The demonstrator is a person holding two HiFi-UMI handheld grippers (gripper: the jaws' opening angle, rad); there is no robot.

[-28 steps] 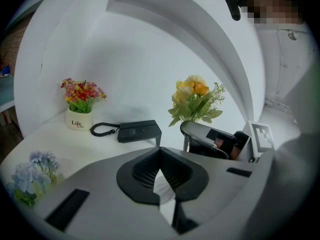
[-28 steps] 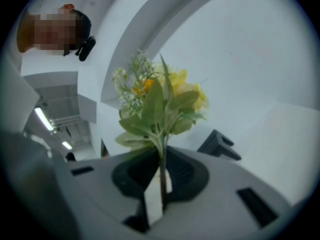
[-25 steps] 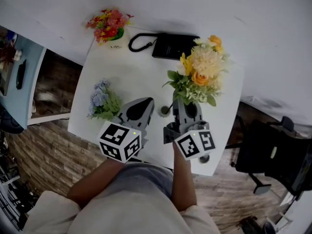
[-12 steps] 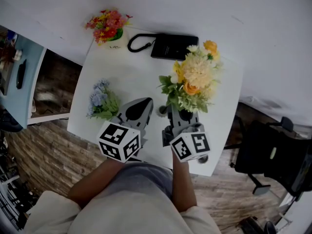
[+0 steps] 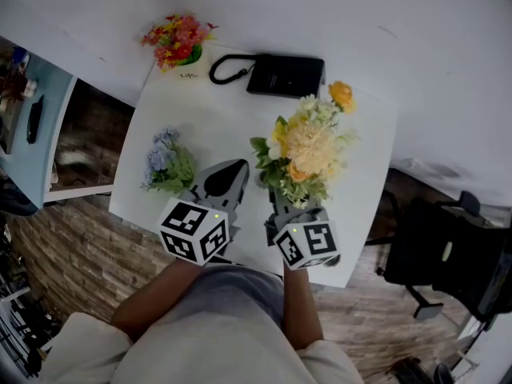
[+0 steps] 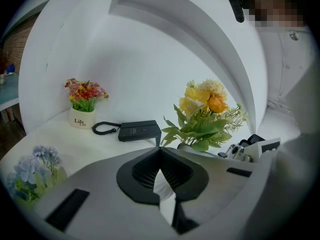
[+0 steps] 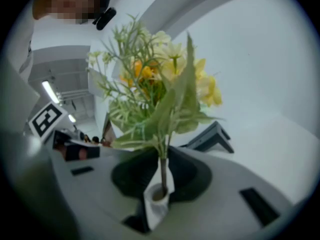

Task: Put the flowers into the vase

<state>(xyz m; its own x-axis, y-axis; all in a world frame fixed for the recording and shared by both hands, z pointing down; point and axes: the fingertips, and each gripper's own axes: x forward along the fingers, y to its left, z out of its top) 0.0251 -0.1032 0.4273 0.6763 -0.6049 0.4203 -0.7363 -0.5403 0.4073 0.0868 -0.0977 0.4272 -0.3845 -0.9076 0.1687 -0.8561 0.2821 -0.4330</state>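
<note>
My right claw (image 7: 164,156) is clamped on the white-sleeved stem (image 7: 161,176) of the yellow bouquet (image 5: 308,146), and the stem runs up and away from the jaws. A pale rim (image 6: 183,146) under the leaves, probably the vase, sits nearer this hand. My left claw (image 5: 238,168) is closed on nothing over the desk (image 5: 208,126).

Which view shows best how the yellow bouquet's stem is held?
The right gripper view: the stem, its end in a white sleeve, stands clamped between the right tool's jaws. The head view shows only the bouquet's blossoms from above, leaves covering the grip. The left gripper view shows blossoms and leaves sideways, not the grip.
</note>
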